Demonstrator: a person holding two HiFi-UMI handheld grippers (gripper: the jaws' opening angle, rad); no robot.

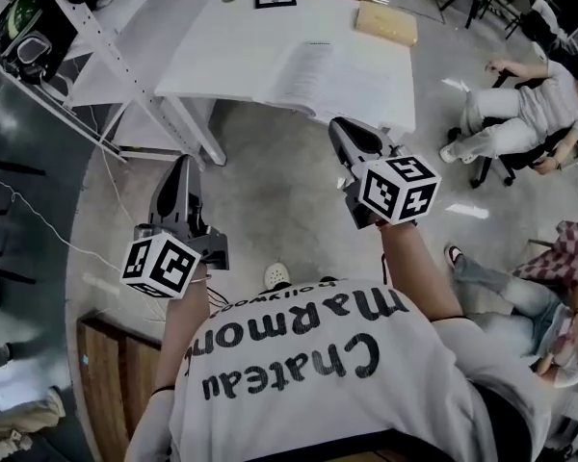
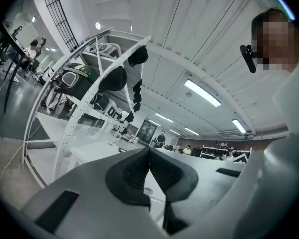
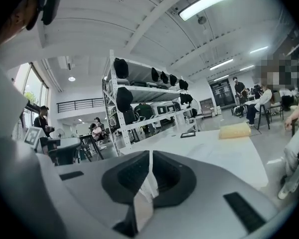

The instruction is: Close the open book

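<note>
Both tongs are shut and empty. The left gripper (image 1: 182,169) hangs over the floor (image 1: 270,210), well short of the white table (image 1: 222,56). The right gripper (image 1: 344,129) points at the table's near edge, with the open book (image 1: 332,75) lying just beyond its tips. A pale sliver at its seam is perhaps the table behind.

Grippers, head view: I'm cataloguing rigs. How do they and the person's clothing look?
The left gripper and right gripper have grey bodies with dark pads, each carrying a white cube of black square markers. The person wears a white short-sleeved shirt with black lettering.
</note>
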